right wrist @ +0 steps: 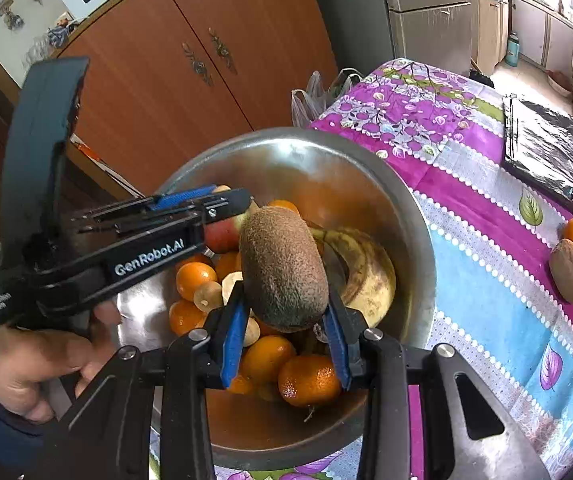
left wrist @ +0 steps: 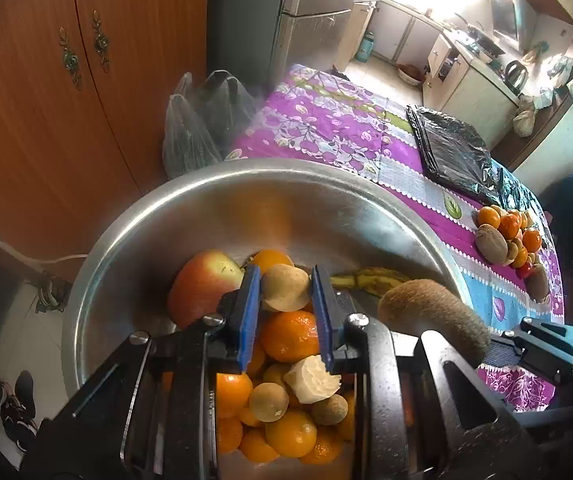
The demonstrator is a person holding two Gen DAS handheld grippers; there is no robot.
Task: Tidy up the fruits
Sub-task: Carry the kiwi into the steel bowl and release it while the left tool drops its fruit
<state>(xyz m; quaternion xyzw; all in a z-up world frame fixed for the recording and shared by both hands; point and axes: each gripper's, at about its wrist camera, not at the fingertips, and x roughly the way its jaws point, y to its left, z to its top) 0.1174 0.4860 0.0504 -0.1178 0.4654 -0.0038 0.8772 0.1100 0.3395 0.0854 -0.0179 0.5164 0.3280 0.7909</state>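
Currently the right gripper (right wrist: 286,320) clamps a kiwi (right wrist: 284,268) above the metal bowl (right wrist: 414,216) on the table; the left gripper (left wrist: 286,312) pinches a small tan fruit (left wrist: 284,286) over the pile. Risk: the kiwi is held by its lower end only, so it may pivot out and roll off the heaped oranges (right wrist: 308,380).

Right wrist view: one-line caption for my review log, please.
Right gripper holds a fuzzy brown kiwi above a round steel bowl of oranges, beside the left gripper.
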